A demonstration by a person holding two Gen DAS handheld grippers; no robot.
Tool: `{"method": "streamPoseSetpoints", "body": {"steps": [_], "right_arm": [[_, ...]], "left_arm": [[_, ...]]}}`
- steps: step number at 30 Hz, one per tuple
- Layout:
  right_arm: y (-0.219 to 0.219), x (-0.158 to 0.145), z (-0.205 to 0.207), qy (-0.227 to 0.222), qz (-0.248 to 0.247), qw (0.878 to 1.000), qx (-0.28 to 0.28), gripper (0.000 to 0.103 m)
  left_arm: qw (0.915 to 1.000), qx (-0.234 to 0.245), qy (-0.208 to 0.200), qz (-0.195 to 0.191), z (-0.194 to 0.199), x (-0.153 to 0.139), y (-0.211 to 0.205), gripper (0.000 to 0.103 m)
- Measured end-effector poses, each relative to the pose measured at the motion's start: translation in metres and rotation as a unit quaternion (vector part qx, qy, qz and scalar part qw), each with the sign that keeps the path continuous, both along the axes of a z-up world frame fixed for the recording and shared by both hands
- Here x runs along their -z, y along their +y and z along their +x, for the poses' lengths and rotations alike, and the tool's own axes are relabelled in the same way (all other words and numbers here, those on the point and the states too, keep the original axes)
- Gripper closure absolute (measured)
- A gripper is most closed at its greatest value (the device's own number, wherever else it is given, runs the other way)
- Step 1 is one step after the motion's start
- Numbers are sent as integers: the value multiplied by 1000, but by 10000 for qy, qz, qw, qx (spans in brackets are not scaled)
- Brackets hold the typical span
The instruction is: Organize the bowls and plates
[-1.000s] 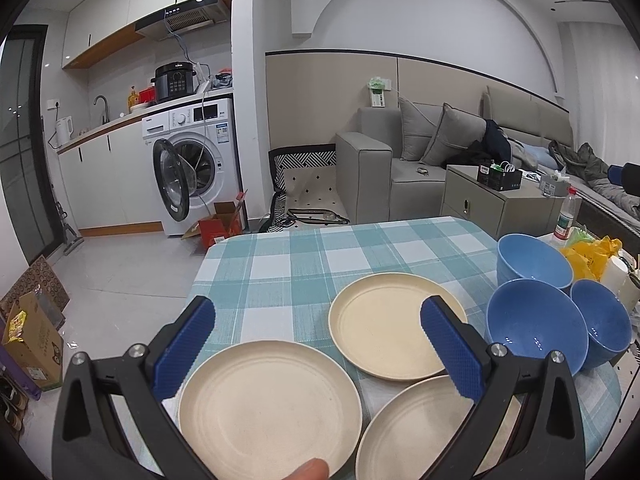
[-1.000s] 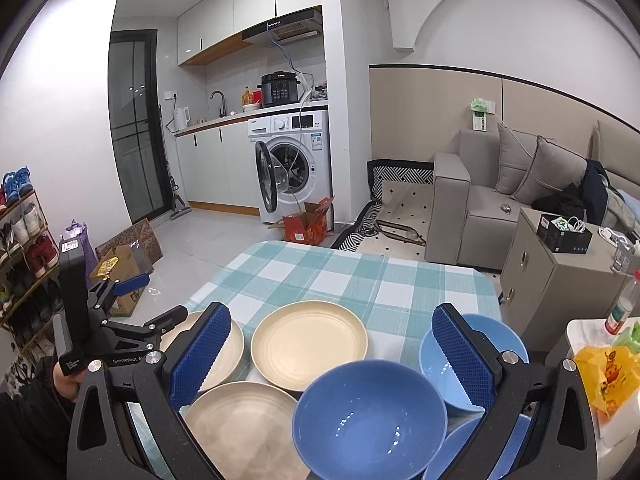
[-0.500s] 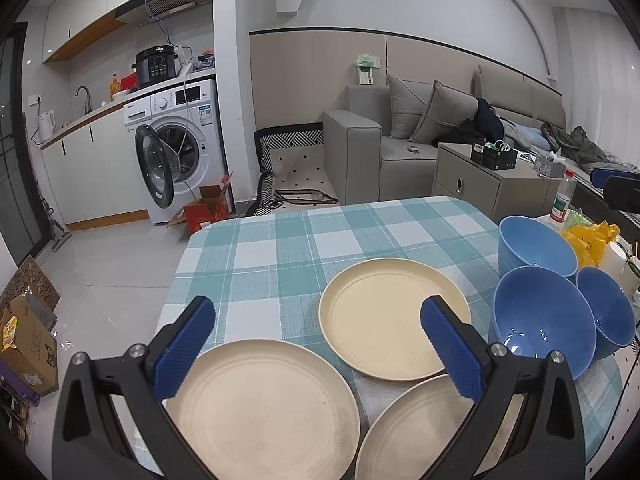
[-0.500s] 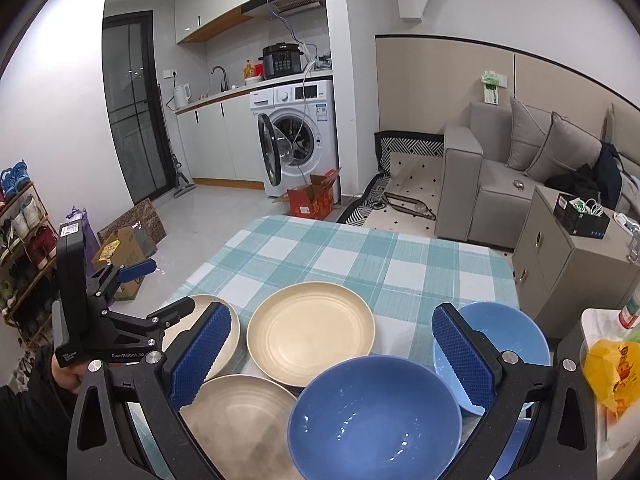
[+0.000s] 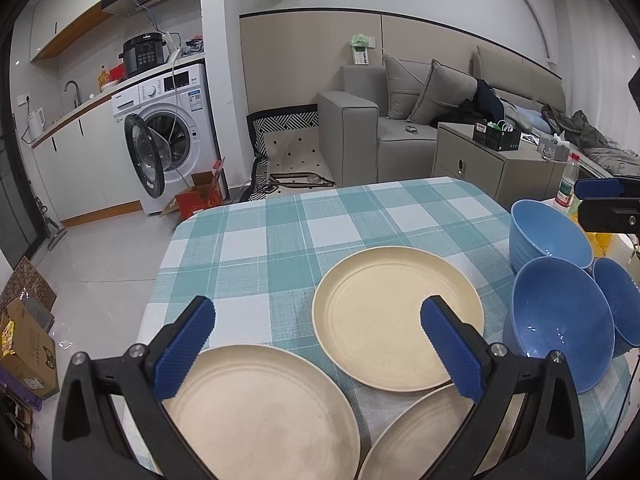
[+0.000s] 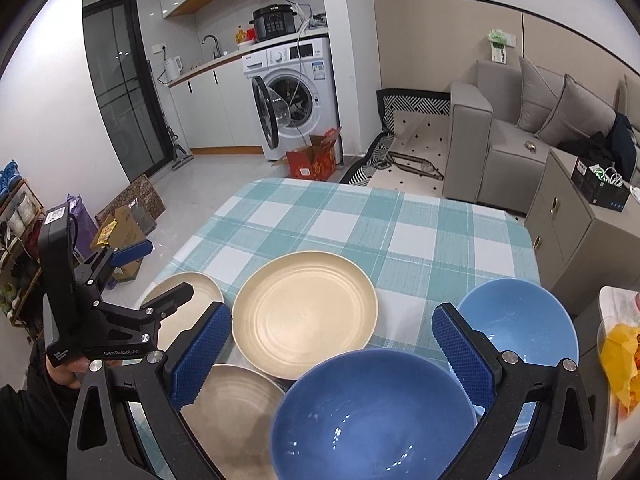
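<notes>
Checked tablecloth point(image 5: 280, 240) carries 3 cream plates point(image 5: 396, 316) and 3 blue bowls point(image 6: 376, 412), while left gripper point(image 5: 316, 344) and right gripper point(image 6: 332, 348) hover spread wide, holding nothing.

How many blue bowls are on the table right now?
3: far bowl by the right edge, big bowl nearer, and a third bowl to its right, partly cut off. More may be hidden.

Left claw point(image 5: 316, 332): 2 blue-padded fingers point(image 5: 182, 350) spread wide, nothing between, hovering level, tilted slightly down. Right claw point(image 6: 332, 354): same wide spread, pads point(image 6: 460, 354) bare, nothing gripped. Bare hand point(image 6: 64, 372) wrapped round left claw's black handle, dark sleeve behind.
</notes>
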State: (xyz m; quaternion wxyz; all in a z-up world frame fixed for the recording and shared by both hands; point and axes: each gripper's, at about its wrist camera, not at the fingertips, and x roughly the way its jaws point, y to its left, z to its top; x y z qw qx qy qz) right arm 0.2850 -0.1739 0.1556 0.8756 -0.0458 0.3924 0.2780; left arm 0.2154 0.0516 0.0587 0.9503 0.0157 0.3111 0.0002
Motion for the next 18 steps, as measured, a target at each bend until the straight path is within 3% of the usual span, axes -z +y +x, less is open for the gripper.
{"method": "streamPoseSetpoints", "body": {"steps": [18], "right_arm": [[18,44,50,602,-287,9978,-1,0]], "left_arm": [[9992,57,407,-20,30,22,-2,0]]}}
